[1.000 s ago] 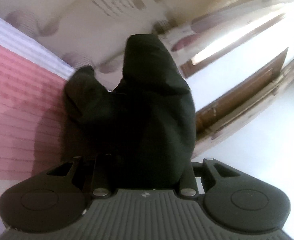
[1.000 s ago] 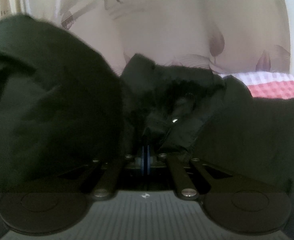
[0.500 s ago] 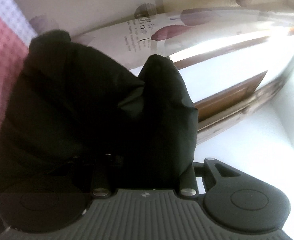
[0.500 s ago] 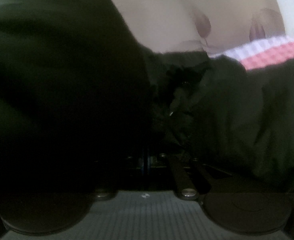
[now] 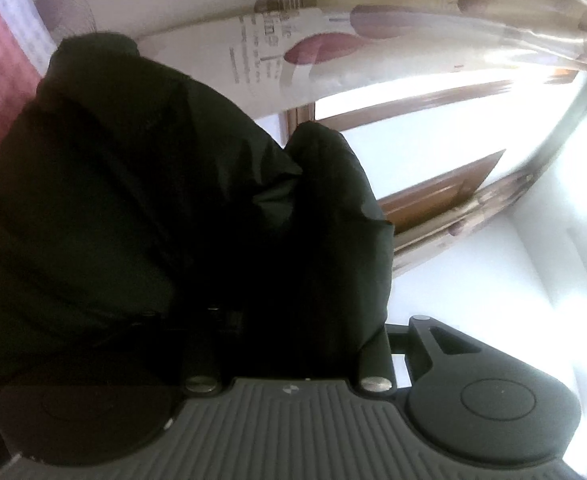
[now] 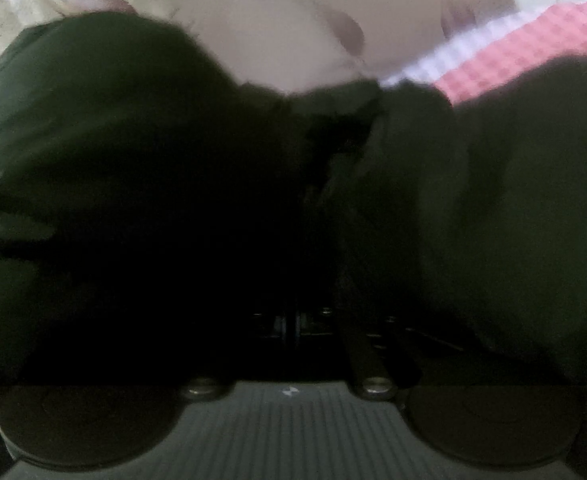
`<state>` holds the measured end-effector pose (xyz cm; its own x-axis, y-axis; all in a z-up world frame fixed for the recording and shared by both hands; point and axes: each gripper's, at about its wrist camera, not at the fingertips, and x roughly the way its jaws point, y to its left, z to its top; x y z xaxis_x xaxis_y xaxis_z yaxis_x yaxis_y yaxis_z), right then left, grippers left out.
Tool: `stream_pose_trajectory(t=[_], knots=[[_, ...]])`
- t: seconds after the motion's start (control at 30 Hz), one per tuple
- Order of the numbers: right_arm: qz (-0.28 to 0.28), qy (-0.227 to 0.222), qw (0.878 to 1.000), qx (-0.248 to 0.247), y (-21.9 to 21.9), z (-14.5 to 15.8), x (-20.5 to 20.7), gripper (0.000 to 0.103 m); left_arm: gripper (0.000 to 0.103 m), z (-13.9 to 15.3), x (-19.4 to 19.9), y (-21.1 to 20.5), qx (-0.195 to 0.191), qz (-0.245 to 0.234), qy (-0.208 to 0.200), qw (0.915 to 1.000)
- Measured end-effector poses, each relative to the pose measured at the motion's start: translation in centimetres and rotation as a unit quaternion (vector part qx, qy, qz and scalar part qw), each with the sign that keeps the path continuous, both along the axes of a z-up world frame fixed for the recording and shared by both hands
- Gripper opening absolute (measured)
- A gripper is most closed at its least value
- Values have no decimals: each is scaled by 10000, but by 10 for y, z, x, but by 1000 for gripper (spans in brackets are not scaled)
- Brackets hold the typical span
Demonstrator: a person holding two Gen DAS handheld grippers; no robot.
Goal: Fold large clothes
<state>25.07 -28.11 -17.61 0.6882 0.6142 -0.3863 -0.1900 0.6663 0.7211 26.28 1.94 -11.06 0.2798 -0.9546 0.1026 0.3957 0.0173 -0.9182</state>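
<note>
A large black garment (image 5: 165,208) fills the left and middle of the left wrist view and drapes over the fingers of my left gripper (image 5: 285,280), which are hidden under it; the gripper is shut on the cloth. In the right wrist view the same dark garment (image 6: 133,184) covers almost the whole frame. My right gripper (image 6: 293,312) is shut on a bunch of it, its fingers lost in the dark folds.
A pink and white checked cover (image 5: 1,64) lies at the far left, and shows at the upper right of the right wrist view (image 6: 525,52). A cream curtain with purple leaf print (image 5: 333,40) and a brown window frame (image 5: 441,192) stand behind.
Both grippers have carried the garment on; it now fills more of both views. The left camera has swung toward the window, so less of the checked cover shows.
</note>
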Motion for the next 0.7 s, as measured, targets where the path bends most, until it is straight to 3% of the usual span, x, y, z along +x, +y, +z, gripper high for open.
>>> stream_pose_trajectory(t=[0.37,0.57,0.6,0.7], knots=[[125,258,9944,1020,-12,-30,-4,3,38,-6,1,-57,-460,142,19,9988],[100,448,9946,931,-44,-24,-21,3,41,2,-11,-77,-132,228,-497,9984],[40,459,9950,889,-53,-21,-28,5,41,3,-12,-82,6,229,-556,9982],[-267,284,9939,1034,-93,-17,-64,26,48,1,-16,-93,114,172,-619,9979]])
